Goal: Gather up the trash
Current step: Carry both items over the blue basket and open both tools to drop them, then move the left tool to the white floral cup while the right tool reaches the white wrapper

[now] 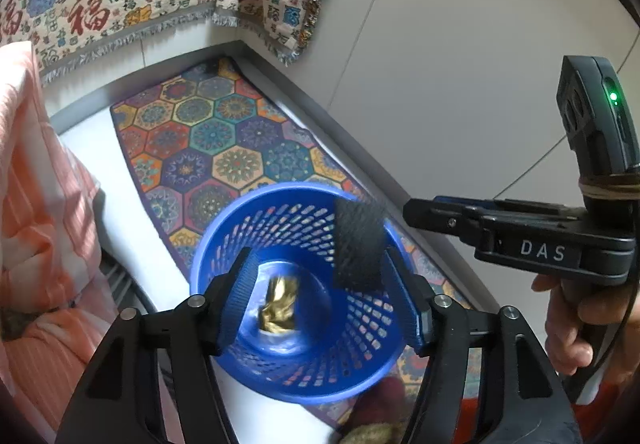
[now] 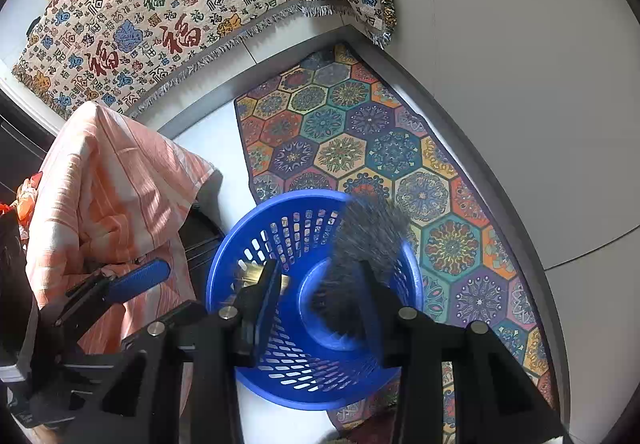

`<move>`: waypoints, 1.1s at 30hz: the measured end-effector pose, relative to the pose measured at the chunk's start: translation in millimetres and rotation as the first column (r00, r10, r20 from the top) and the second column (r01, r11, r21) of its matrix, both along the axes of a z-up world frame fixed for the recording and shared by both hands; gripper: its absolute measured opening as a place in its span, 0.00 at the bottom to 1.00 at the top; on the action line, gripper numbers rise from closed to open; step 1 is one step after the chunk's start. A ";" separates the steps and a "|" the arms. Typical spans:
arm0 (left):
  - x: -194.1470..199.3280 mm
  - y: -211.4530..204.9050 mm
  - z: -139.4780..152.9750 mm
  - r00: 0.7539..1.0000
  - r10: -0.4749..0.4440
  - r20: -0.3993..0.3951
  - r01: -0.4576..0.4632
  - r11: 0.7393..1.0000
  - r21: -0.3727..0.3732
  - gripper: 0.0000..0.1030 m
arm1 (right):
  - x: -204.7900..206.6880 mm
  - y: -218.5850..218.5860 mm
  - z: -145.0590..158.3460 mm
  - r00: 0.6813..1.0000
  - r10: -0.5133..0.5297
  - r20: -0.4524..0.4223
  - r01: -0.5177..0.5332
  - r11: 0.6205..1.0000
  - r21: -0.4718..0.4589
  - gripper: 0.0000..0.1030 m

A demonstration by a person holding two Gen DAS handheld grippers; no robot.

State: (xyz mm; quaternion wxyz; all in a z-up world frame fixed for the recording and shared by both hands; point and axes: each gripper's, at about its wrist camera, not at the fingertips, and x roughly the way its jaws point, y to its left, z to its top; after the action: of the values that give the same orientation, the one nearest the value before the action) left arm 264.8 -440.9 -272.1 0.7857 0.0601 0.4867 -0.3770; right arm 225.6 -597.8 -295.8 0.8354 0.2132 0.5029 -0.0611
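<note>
The hexagon-patterned rug (image 1: pixel 224 148) lies on the floor along the wall, and the blue basket (image 1: pixel 224 244) stands partly on it. Both grippers point steeply down over the basket's mouth. The left gripper (image 1: pixel 320 280) is released, jaws apart with nothing between the pads; a gold crumpled wrapper (image 1: pixel 280 304) lies on the basket's bottom (blurred). The right gripper (image 2: pixel 320 296) is parted too, and a dark textured piece (image 2: pixel 368 240), also blurred, sits at its right finger; whether it is still pinched I cannot tell. A hand (image 1: pixel 576 328) grips the right handle.
</note>
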 end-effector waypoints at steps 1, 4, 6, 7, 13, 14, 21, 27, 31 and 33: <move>0.8 -0.1 0.8 1.000 0.005 0.000 -0.005 1.000 -0.004 0.66 | 0.2 0.0 0.1 1.000 0.002 0.000 -0.002 1.000 0.002 0.38; 0.2 5.1 7.8 1.000 0.024 0.002 -0.024 0.999 -0.023 0.67 | -1.0 -0.3 4.6 1.000 -0.005 0.012 0.005 1.000 0.002 0.38; -3.0 13.2 18.4 0.999 0.039 0.012 -0.038 0.998 -0.048 0.68 | -2.6 0.8 13.8 0.999 -0.010 0.035 0.010 1.000 -0.011 0.38; -6.0 19.3 25.8 0.999 0.046 0.021 -0.045 0.997 -0.063 0.69 | -3.0 2.4 19.9 0.999 -0.008 0.050 0.009 1.000 -0.027 0.38; -38.7 75.4 84.1 0.992 0.097 0.085 -0.084 0.986 -0.141 0.82 | -6.9 35.9 70.1 0.982 0.064 0.175 -0.032 0.983 -0.179 0.43; -47.7 92.9 94.8 0.989 0.109 0.098 -0.094 0.985 -0.147 0.85 | -8.1 44.9 78.5 0.977 0.087 0.195 -0.047 0.979 -0.200 0.43; -79.0 200.3 112.4 0.968 0.204 0.145 -0.197 0.979 -0.061 0.89 | -23.8 146.8 131.4 0.897 0.325 0.298 -0.235 0.924 -0.301 0.50; -76.4 311.0 99.4 0.907 0.371 0.200 -0.394 0.915 0.091 0.89 | -34.6 251.4 144.7 0.797 0.521 0.306 -0.436 0.847 -0.305 0.50; -59.5 369.0 88.3 0.869 0.457 0.190 -0.485 0.863 0.142 0.89 | -29.2 307.9 127.1 0.765 0.593 0.250 -0.533 0.802 -0.269 0.50; -48.3 391.6 83.5 0.855 0.478 0.201 -0.511 0.843 0.169 0.89 | -30.2 325.5 115.9 0.764 0.606 0.222 -0.555 0.792 -0.254 0.50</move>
State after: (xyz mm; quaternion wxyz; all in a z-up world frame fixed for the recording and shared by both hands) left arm 216.5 -49.3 -188.6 0.8796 0.0456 0.4628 -0.1004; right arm 195.4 -272.3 -179.9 0.8928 -0.0202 0.4081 0.1898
